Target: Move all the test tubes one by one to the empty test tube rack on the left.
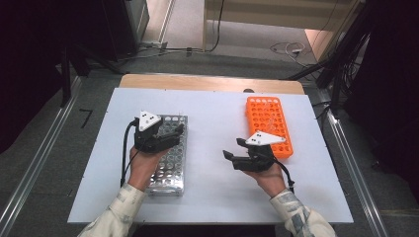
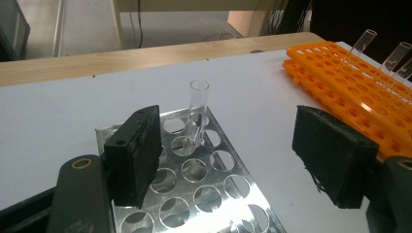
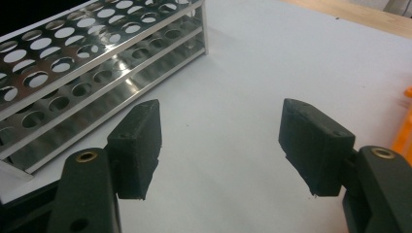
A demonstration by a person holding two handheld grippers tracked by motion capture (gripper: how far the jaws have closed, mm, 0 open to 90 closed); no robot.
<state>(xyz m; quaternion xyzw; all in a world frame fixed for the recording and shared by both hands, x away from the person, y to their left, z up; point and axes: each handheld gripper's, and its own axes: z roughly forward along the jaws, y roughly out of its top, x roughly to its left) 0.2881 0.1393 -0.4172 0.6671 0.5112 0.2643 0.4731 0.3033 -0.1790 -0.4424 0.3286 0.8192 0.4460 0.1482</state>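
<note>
A steel tube rack [image 1: 173, 165] lies on the left of the white board [image 1: 217, 192]. An orange tube rack [image 1: 269, 126] lies at the right. In the left gripper view a clear glass tube [image 2: 198, 102] stands upright in a far hole of the steel rack [image 2: 204, 179]. My left gripper [image 2: 228, 128] hovers over that rack [image 1: 175, 131], open, with the tube beyond its fingertips and untouched. Several clear tubes [image 2: 397, 57] stand in the orange rack [image 2: 335, 82]. My right gripper [image 1: 234, 148] hangs between the racks, open and empty [image 3: 221, 131], facing the steel rack [image 3: 87, 63].
The white board rests on a wooden table [image 1: 207, 81] whose far edge shows behind it. Metal rails [image 1: 34, 163] run along both sides on the grey floor. Cables [image 1: 289, 48] lie on the floor beyond. Bare board lies between the racks.
</note>
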